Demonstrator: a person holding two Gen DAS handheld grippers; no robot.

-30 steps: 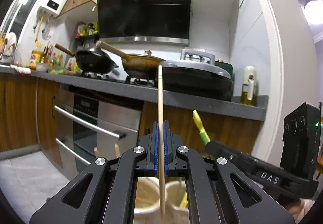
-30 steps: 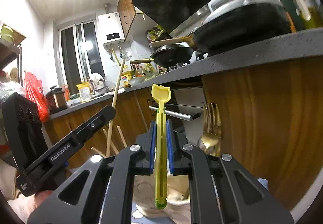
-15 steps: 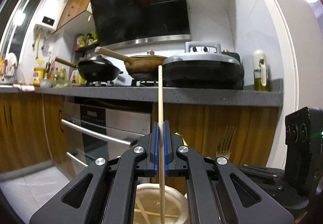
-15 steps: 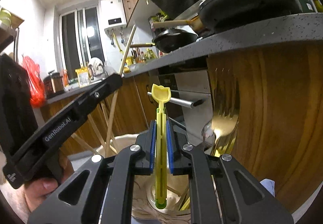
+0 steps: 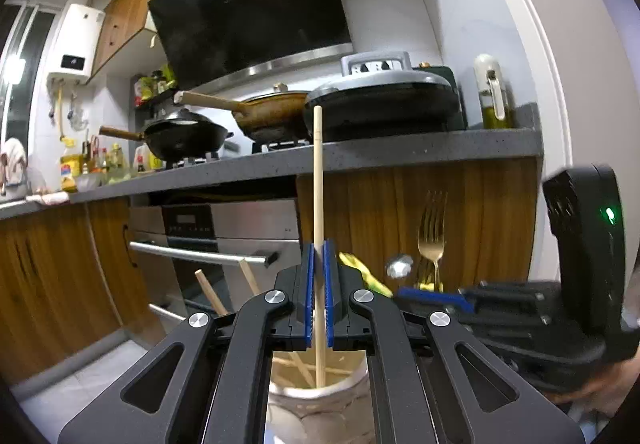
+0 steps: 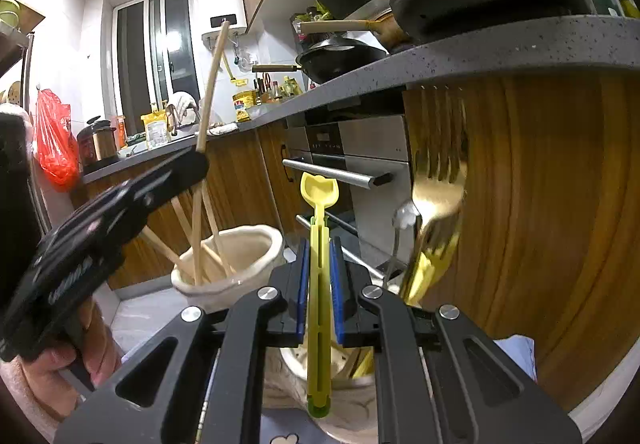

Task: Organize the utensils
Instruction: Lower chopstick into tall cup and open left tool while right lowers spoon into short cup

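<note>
Both grippers grip utensils: our left gripper (image 5: 318, 300) pinches a chopstick (image 5: 317, 179) over the cream holder (image 5: 320, 400) below it; our right gripper (image 6: 319, 292) clamps a yellow spoon (image 6: 319, 284) above the second holder (image 6: 352, 400). Neither is released yet.

Pale wooden chopstick (image 5: 318, 179), yellow plastic spoon (image 6: 319, 195), gold fork (image 5: 431, 240), cream holder (image 6: 240, 264), blue-padded black fingers (image 5: 307, 296), grey speckled tabletop (image 5: 400, 155), brown wood-grain cabinets (image 5: 480, 211)
</note>
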